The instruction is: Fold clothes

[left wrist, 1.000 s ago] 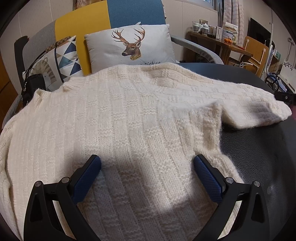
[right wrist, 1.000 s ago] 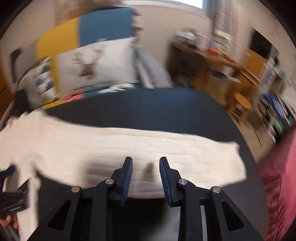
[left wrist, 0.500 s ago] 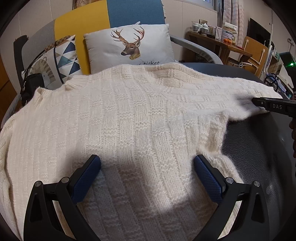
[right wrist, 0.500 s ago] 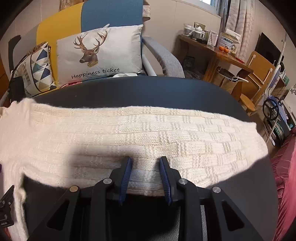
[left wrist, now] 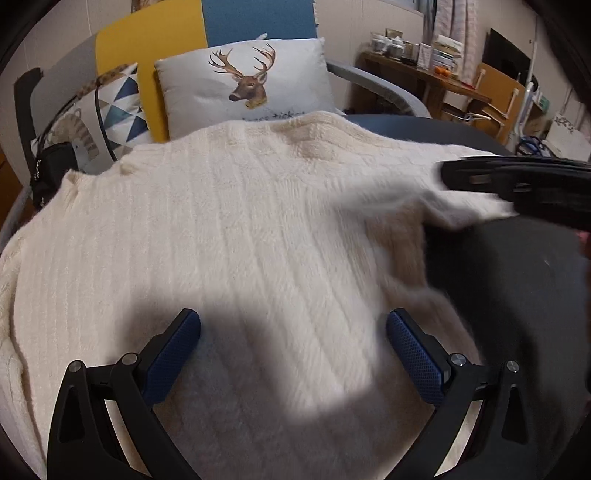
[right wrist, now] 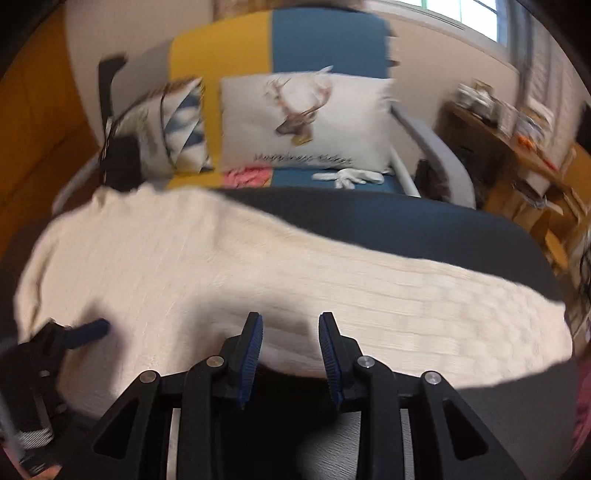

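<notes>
A cream knitted sweater (left wrist: 236, 240) lies spread on a dark round table (left wrist: 524, 280). My left gripper (left wrist: 293, 332) is wide open, low over the sweater's body, its blue pads apart on either side. My right gripper (right wrist: 290, 339) stands with its jaws narrowly apart around the near edge of the sweater's sleeve (right wrist: 406, 314), lifted a little off the table (right wrist: 406, 225). The right gripper also shows in the left wrist view (left wrist: 517, 186), at the sleeve on the right. The left gripper shows at the lower left of the right wrist view (right wrist: 74, 336).
Behind the table stands a yellow and blue sofa (left wrist: 236, 22) with a deer cushion (left wrist: 247, 81) and a triangle-pattern cushion (left wrist: 107, 114). A black bag (left wrist: 51, 170) lies at its left. A wooden desk (left wrist: 432, 74) and chair (left wrist: 498, 92) are at the back right.
My right gripper has moved left with the sleeve, carrying it toward the sweater's body. The left gripper has stayed open over the body.
</notes>
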Motion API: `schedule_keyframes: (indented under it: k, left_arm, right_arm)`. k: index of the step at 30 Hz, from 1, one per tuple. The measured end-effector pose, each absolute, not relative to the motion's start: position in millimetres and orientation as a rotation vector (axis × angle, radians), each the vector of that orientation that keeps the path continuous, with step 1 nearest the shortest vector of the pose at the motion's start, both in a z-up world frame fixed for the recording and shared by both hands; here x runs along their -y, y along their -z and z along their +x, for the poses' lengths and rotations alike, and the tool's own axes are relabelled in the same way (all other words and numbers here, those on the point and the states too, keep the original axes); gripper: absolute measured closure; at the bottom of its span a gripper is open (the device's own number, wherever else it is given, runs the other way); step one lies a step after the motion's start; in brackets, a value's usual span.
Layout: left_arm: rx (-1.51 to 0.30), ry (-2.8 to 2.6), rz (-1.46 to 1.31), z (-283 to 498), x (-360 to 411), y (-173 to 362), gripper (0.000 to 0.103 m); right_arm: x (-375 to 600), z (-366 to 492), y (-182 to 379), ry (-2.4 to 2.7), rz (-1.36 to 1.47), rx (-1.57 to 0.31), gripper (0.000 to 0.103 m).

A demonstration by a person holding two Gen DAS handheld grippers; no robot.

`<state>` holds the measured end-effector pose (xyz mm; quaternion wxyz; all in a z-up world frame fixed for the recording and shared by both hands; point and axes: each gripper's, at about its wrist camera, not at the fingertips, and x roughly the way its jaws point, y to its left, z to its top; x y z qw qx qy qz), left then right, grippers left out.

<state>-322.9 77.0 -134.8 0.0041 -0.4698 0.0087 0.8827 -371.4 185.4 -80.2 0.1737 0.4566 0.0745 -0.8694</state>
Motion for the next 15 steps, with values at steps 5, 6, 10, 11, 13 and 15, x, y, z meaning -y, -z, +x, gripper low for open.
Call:
schedule_keyframes:
  k: [5, 6, 10, 11, 13, 15]
  left_arm:
    - [0.005, -2.770, -1.453, -289, -65, 136, 0.001]
    - [0.008, -2.769, -1.442, -286, -65, 136, 0.001]
    - [-0.048, -2.776, -1.446, -283, -70, 139, 0.000]
    - [-0.048, -2.777, -1.442, -283, -70, 139, 0.000]
    - [-0.035, -2.776, -1.436, -283, -69, 139, 0.000]
    - [-0.037, -2.779, -1.433, -283, -69, 139, 0.000]
  right_arm:
    - [-196, -391, 111, 2.537, 1.390, -0.156, 0.073]
    - [-196, -391, 111, 2.550, 1.387, -0.178, 0.073]
    - [-188, -393, 108, 2.551, 1.428, -0.271, 0.073]
    - [-188, -393, 105, 2.535, 1.465, -0.264, 0.073]
    - [-191, -386, 84, 2.571, 1.430, -0.129, 0.073]
    - [-186, -374, 68, 2.551, 1.307, -0.054, 0.073]
